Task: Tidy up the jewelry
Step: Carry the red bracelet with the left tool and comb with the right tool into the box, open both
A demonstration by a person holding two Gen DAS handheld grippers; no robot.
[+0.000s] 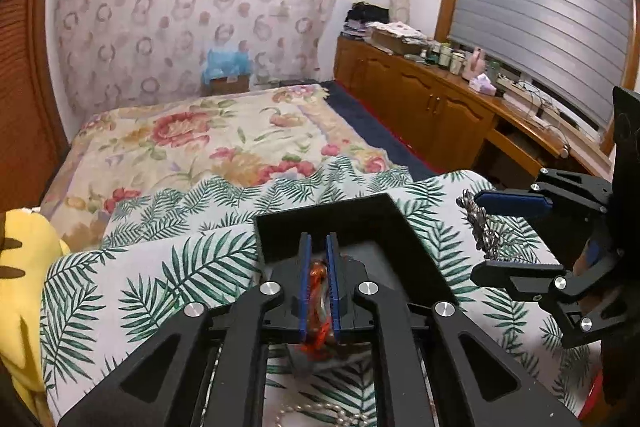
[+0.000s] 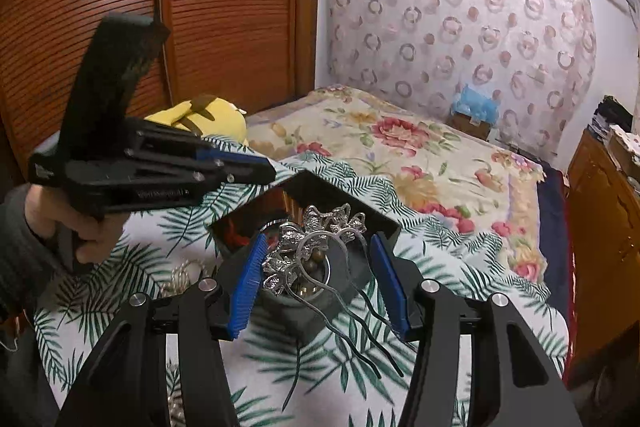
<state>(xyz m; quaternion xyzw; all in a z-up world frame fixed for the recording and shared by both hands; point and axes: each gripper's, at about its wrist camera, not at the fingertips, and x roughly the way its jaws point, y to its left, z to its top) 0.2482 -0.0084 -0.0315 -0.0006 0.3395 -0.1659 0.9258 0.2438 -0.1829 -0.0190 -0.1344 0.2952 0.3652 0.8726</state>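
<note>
A yellow plush toy (image 1: 28,267) lies at the left on the bed. The left gripper (image 1: 319,251), nearly shut, pinches an orange-red bracelet (image 1: 318,303) over the black jewelry box (image 1: 404,227). Rightward, the right gripper (image 2: 316,267) stands wide open around a silver butterfly hairpin (image 2: 316,239) beside the box. Writing on the left gripper's side is too blurred to read.
</note>
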